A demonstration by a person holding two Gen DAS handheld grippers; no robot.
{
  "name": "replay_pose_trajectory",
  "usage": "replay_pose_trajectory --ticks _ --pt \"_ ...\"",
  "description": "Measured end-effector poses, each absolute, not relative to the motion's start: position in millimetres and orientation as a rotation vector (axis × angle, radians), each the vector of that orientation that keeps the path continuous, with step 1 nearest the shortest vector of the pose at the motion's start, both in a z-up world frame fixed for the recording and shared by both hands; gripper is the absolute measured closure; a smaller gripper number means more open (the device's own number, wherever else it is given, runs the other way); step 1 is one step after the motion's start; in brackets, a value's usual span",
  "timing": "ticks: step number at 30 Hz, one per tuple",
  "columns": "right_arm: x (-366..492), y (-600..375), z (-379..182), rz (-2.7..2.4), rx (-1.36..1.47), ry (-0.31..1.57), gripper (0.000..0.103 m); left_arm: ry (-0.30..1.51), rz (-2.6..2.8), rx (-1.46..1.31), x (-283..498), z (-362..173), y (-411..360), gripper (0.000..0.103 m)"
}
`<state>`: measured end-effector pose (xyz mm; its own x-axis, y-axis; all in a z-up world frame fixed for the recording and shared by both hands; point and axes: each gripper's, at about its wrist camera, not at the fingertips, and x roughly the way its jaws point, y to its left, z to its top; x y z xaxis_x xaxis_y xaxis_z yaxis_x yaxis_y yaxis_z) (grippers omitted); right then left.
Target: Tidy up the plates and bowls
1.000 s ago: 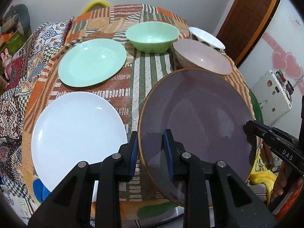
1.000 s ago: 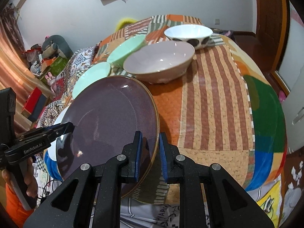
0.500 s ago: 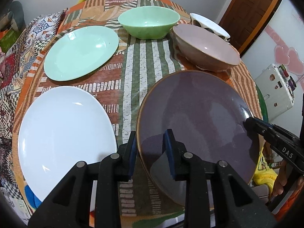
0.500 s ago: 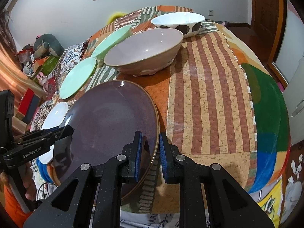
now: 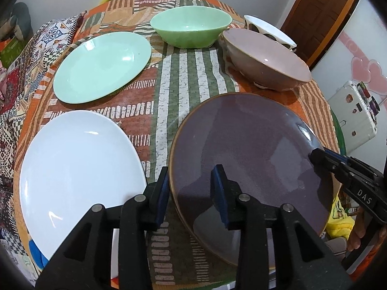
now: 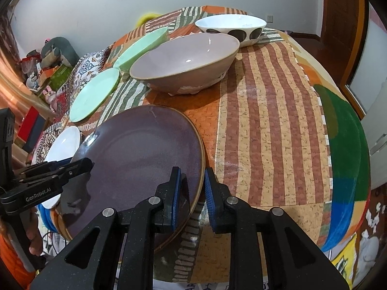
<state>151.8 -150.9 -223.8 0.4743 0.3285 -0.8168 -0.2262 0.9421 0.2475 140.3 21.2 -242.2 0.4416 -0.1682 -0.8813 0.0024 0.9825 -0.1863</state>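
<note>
Left wrist view first: round surface point(image 5: 183, 84) under a patchwork cloth of stripes and orange blocks, crockery all over it. Biggest on it, purple plate point(image 5: 254, 145) with a thin brown rim, lying flat at the near right, its near edge poking out past the edge of the cloth. Next to it on the left, white plate point(image 5: 77, 169), close but not touching. Beyond that, pale green plate point(image 5: 101, 65), also flat and apart from its neighbours.

On to the bowls along the far side: mauve bowl point(image 5: 266, 60) upright just behind the purple plate, green bowl point(image 5: 191, 29) upright to its left, and, smallest, white bowl with dark spots point(image 5: 268, 30) tucked behind the mauve one.

Now the left tongs point(image 5: 191, 193), straddling the purple plate's left rim, one blue pad point(image 5: 219, 193) over the plate, the other outside it. Just been opening, and clear daylight between pads and rim, so released. From the right wrist view, right tongs point(image 6: 192, 193) on the opposite rim, one pad above the plate and one outside the edge, drawn in tight and clamped on that rim.
</note>
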Motion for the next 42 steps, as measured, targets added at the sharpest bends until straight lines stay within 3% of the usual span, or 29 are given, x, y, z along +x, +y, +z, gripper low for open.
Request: replay_pose_trajectory --ticks 12,17,24,30,34,42 --pt "146 -157 -202 0.371 0.128 1.004 0.079 0.975 -0.065 -0.107 119 -204 33 0.066" --pt "141 -149 -178 0.397 0.108 0.931 0.07 0.883 -0.007 -0.116 105 -174 54 0.065" --pt "140 -119 -148 0.46 0.066 0.836 0.065 0.777 0.071 -0.131 78 -141 89 0.046" --pt "138 -81 -136 0.534 0.016 0.781 0.052 0.726 0.153 -0.154 56 -131 120 0.039" --pt "140 -52 -137 0.579 -0.023 0.778 0.05 0.719 0.199 -0.148 46 -134 139 0.032" --pt "149 -4 -158 0.646 -0.081 0.836 0.049 0.786 0.272 -0.211 34 -163 180 0.03"
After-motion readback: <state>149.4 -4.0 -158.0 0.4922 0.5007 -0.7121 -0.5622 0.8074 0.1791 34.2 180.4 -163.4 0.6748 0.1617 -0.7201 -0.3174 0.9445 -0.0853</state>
